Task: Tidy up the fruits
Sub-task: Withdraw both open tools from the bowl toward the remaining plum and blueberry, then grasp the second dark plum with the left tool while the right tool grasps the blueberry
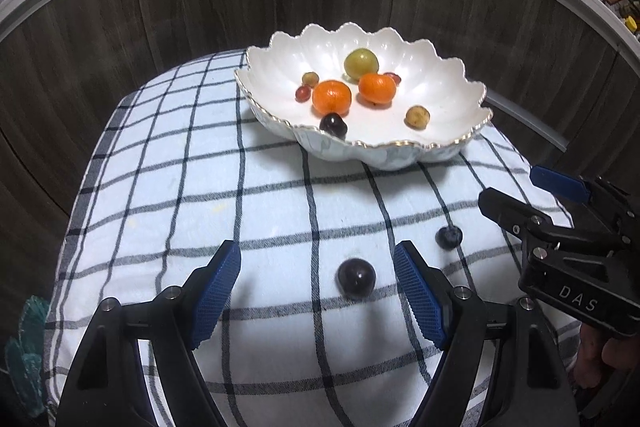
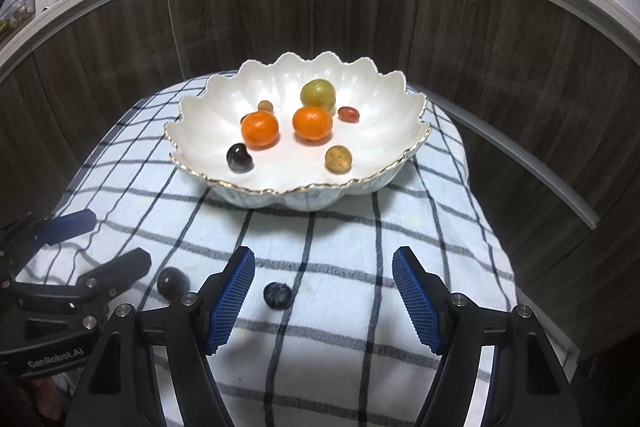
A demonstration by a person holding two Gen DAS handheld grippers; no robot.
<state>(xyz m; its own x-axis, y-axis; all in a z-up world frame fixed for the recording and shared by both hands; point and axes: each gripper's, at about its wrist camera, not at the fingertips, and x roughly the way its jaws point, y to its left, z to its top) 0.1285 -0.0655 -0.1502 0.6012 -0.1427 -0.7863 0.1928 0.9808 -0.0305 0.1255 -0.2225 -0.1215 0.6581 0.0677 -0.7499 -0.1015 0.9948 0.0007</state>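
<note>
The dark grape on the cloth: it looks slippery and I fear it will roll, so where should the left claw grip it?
Grip the dark grape across its widest middle, coming down from above with one pad on each side. It is round and smooth and lies free on the checked cloth, already between the open pads of the left claw. The blueberry lies clear to its right.

Cherry point(image 1: 333, 126) half-hidden (behind bowl rim point(image 1: 360, 143)).

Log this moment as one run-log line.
left gripper: open, over dark round grape | right gripper: open, over blueberry | both fruits on checked cloth | scalloped white bowl: seven fruits
</note>
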